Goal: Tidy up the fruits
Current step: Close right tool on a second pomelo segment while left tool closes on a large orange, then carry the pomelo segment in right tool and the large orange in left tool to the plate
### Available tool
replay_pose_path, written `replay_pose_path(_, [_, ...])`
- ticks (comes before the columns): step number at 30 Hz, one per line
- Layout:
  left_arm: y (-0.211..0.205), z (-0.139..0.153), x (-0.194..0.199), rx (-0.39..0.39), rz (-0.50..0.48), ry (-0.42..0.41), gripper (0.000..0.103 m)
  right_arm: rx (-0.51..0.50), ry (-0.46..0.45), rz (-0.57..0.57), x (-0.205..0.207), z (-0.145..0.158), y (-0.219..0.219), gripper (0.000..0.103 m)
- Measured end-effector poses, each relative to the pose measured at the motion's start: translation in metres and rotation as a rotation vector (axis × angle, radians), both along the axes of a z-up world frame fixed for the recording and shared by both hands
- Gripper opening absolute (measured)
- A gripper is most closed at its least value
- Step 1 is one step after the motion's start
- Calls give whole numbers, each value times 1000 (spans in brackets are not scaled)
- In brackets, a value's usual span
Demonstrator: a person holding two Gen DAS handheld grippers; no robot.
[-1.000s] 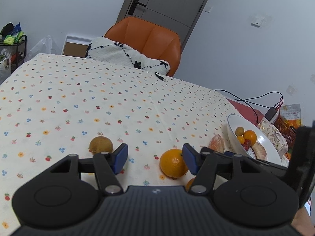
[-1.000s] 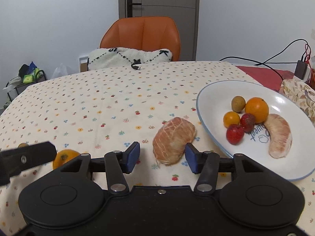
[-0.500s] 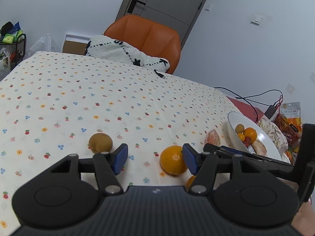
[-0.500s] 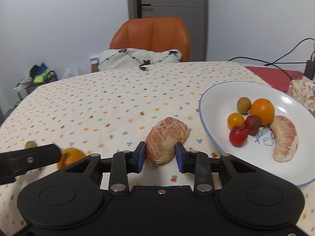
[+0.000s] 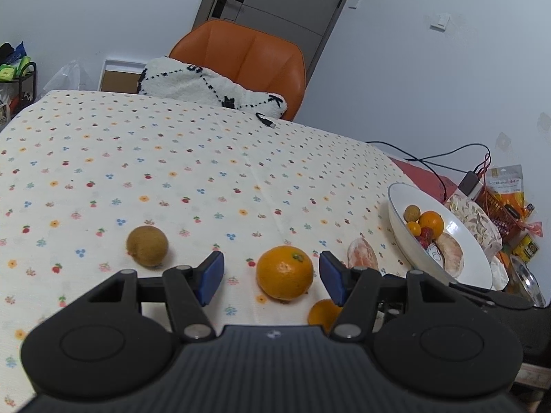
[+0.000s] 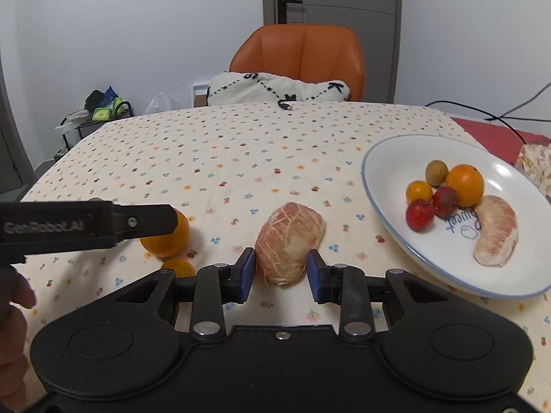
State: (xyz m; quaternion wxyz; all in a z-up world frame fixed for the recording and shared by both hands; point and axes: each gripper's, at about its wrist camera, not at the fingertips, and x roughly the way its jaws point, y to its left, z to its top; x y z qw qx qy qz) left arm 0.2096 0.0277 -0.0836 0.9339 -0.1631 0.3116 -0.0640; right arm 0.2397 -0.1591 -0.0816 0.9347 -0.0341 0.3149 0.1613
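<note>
My right gripper (image 6: 280, 272) is shut on a peeled pomelo segment (image 6: 289, 241) that sits low over the flowered tablecloth, left of the white plate (image 6: 370, 186). The plate holds an orange (image 6: 465, 186), a small yellow fruit, two red berries, a brown longan and another pomelo segment (image 6: 496, 234). My left gripper (image 5: 271, 268) stands open, with a whole orange (image 5: 285, 273) just beyond its blue pads. A kiwi (image 5: 147, 246) lies to its left. A smaller orange fruit (image 5: 323, 311) is half hidden behind the right finger.
An orange chair (image 6: 299, 58) with a white cushion stands at the table's far edge, with a cable end lying near it. Right of the plate (image 5: 396, 203) are a patterned cloth (image 5: 478, 220), cables and packets. A hand shows at the lower left of the right wrist view.
The right gripper's fingers closed from wide open onto the pomelo segment. The left gripper shifted slightly, so the orange now sits more centred between its pads.
</note>
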Motion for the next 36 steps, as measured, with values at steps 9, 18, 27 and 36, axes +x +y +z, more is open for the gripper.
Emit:
replay_pose_path(9, [-9,-7,6,4,-17,18,37,54,5,-39,12,-4,-4,57])
replay_pose_path(18, [8,-1,0,-9,14,5,37,44,-12,-54,20,-7,4,55])
replay_pose_path(27, [15,3,-4,-4,33,1,37,83,0,-45,20,0,-4,33])
replay_pose_path(36, [4,19,-10,19,23,-29,37,126,-31,-8,8,14,-8,32])
